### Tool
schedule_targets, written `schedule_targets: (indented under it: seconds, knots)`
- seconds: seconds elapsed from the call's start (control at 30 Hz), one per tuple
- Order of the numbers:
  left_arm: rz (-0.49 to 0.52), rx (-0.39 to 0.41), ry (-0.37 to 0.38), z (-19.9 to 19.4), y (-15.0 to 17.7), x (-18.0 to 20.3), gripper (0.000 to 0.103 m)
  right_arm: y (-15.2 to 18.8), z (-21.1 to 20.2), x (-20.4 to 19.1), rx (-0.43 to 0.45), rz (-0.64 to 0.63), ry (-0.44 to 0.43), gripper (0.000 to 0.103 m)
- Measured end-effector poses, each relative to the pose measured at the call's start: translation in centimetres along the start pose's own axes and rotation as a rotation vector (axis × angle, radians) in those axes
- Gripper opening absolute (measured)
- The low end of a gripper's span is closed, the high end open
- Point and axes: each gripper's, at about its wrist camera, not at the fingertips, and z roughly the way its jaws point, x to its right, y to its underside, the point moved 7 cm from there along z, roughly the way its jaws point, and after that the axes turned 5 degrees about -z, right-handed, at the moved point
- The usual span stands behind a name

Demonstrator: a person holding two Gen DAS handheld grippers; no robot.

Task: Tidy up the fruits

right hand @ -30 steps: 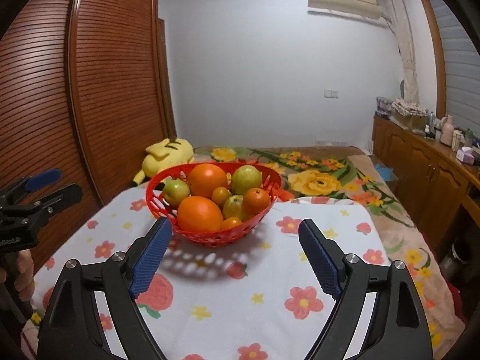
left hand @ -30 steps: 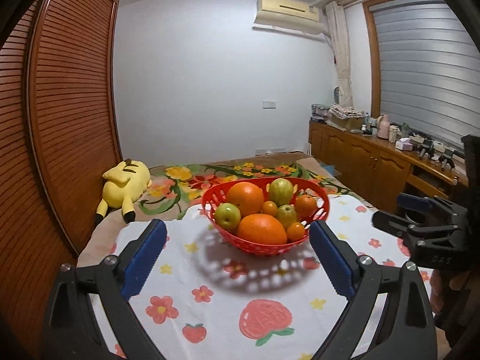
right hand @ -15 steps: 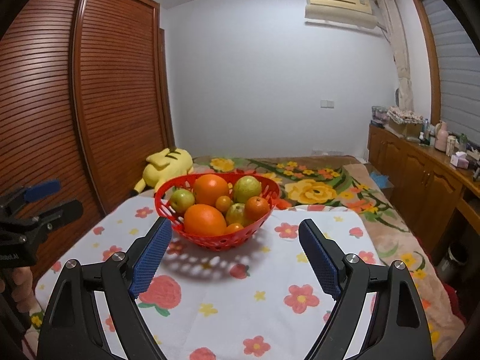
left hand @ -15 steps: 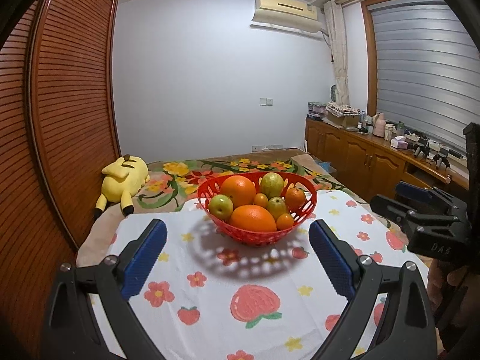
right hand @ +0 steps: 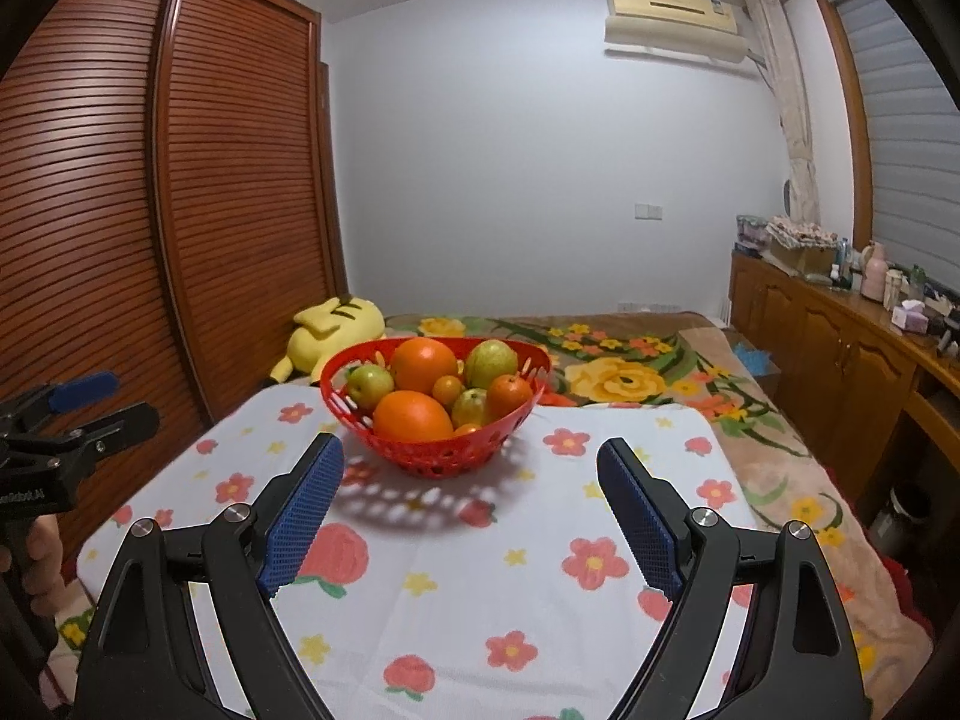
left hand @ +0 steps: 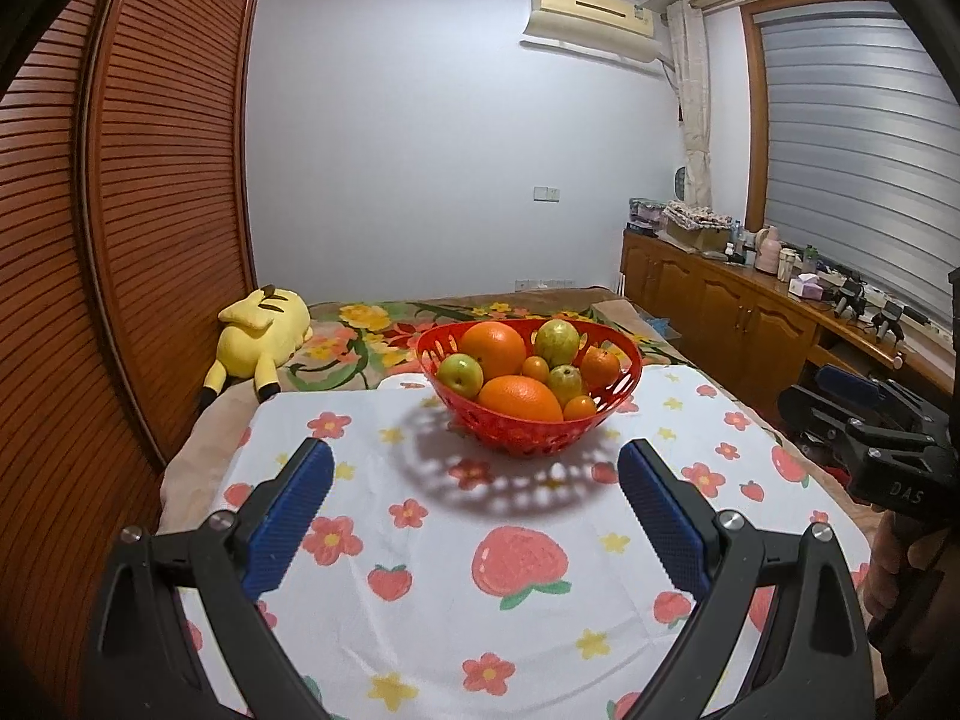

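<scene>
A red plastic basket (left hand: 528,438) with a perforated wall stands on a white tablecloth (left hand: 420,588) printed with red flowers, yellow stars and strawberries, toward the far end of the cloth. It is heaped with fruit: one large orange (left hand: 519,399) at the front, a second large orange (left hand: 493,342) behind it, a green apple (left hand: 460,373) at the left, a taller green fruit (left hand: 557,343) at the back, another small green one (left hand: 565,383) in the middle, and several small tangerines (left hand: 600,367) at the right and in between. The left gripper (left hand: 475,498) hovers over the near part of the cloth with its blue-padded jaws spread wide and nothing between them, well short of the basket. The right gripper (right hand: 471,489) is likewise released, jaws wide apart and empty, pointing at the basket from slightly to the right; its left pad (right hand: 303,516) lies just in front of the basket's shadow. Each gripper appears at the edge of the other's view, held by a hand (right hand: 36,552). Behind the table a bedspread (right hand: 624,372) with large yellow flowers covers a bed, and a yellow plush toy (left hand: 261,339) lies on it beside a louvred wooden wardrobe (left hand: 150,198). A wooden sideboard (left hand: 732,312) with bottles and boxes runs along the right wall under a shuttered window, and an air conditioner (left hand: 591,6) hangs high on the far wall.
</scene>
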Motion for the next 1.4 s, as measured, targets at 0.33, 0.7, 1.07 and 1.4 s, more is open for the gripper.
schedule_targets:
  seconds: [0.33, 0.7, 1.07, 1.4]
  knots:
    - [-0.006, -0.013, -0.008, 0.4, 0.6, -0.4, 0.097, 0.5, 0.3, -0.3, -0.008, 0.001, -0.005, 0.088]
    - [-0.003, 0.001, 0.005, -0.2, 0.3, 0.0, 0.097, 0.6, 0.3, -0.4, -0.008, 0.000, -0.006, 0.088]
    - [-0.001, 0.006, 0.011, -0.6, 0.3, 0.3, 0.097, 0.6, 0.2, -0.4, -0.002, 0.002, -0.004, 0.088]
    - [0.000, 0.009, 0.013, -0.7, 0.1, 0.4, 0.097, 0.6, 0.0, -0.5, 0.004, 0.004, -0.003, 0.088]
